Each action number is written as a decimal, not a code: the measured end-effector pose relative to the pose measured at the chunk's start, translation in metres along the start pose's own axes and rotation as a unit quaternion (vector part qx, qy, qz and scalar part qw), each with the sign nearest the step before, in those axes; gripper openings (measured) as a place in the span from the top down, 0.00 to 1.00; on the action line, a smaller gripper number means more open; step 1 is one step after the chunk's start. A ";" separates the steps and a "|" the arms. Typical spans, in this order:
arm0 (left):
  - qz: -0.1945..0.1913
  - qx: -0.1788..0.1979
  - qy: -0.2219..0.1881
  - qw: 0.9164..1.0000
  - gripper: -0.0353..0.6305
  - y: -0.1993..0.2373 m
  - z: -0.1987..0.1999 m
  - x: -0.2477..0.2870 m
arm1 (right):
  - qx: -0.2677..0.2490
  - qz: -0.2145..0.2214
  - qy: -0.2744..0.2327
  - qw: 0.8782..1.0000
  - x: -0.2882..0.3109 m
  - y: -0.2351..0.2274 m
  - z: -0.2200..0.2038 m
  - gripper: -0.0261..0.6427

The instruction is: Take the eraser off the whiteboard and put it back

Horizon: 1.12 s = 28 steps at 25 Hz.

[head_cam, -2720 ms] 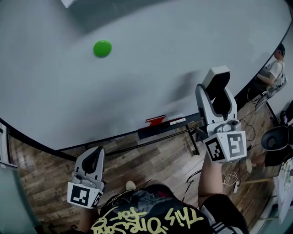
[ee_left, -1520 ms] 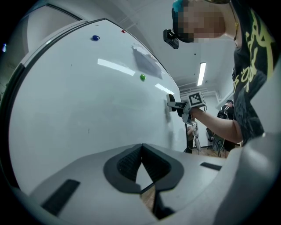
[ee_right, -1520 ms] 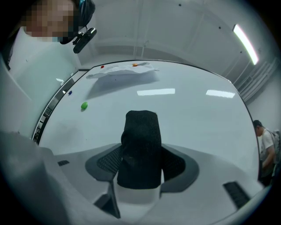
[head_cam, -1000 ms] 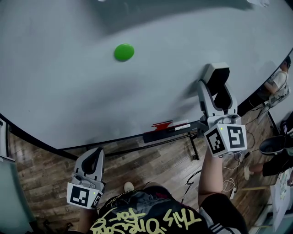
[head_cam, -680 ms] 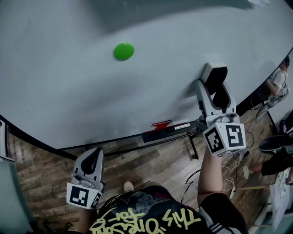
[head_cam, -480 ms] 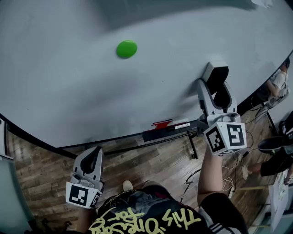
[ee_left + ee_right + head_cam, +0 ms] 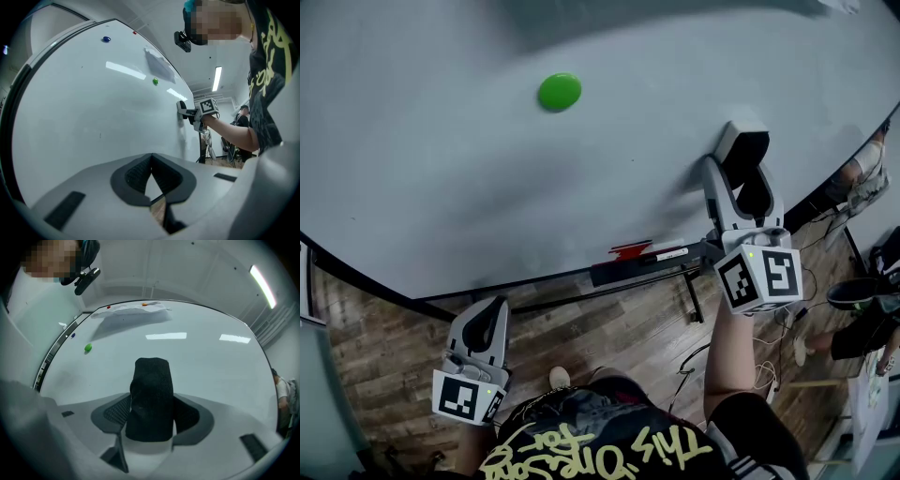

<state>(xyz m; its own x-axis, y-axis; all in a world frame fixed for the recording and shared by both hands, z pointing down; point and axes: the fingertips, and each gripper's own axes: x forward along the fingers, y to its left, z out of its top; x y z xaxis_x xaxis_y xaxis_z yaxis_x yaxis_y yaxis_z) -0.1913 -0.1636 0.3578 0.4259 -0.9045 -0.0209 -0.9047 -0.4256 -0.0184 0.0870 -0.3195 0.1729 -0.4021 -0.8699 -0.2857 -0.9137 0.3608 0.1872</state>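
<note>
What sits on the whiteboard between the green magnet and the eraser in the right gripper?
Nothing: only bare whiteboard lies between the green magnet and the eraser, as the head view shows.

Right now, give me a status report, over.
Right gripper shut on eraser, at the whiteboard. Left gripper shut, empty, low. Green magnet well apart from eraser.

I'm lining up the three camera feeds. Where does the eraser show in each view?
Head view: eraser right of centre, in the right gripper at the whiteboard.
Left gripper view: eraser small, right of centre, at the board's face.
Right gripper view: eraser at centre, clamped between the jaws.
Shared landmark: the green magnet on the board, in all three.
</note>
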 end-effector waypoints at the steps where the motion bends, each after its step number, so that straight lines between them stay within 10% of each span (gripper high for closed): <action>1: -0.001 0.002 -0.001 1.000 0.94 0.000 0.000 0.000 | 0.000 0.000 0.000 1.000 0.000 0.000 0.000 0.57; 28: -0.006 0.017 -0.004 1.000 0.94 -0.010 0.002 -0.007 | -0.006 -0.003 -0.001 1.000 -0.032 0.008 -0.004 0.57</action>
<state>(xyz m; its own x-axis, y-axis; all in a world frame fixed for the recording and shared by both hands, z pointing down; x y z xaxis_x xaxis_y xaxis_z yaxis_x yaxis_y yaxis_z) -0.1856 -0.1527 0.3559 0.4368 -0.8992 -0.0276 -0.8989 -0.4351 -0.0518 0.0927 -0.2905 0.1870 -0.3963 -0.8712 -0.2897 -0.9154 0.3509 0.1971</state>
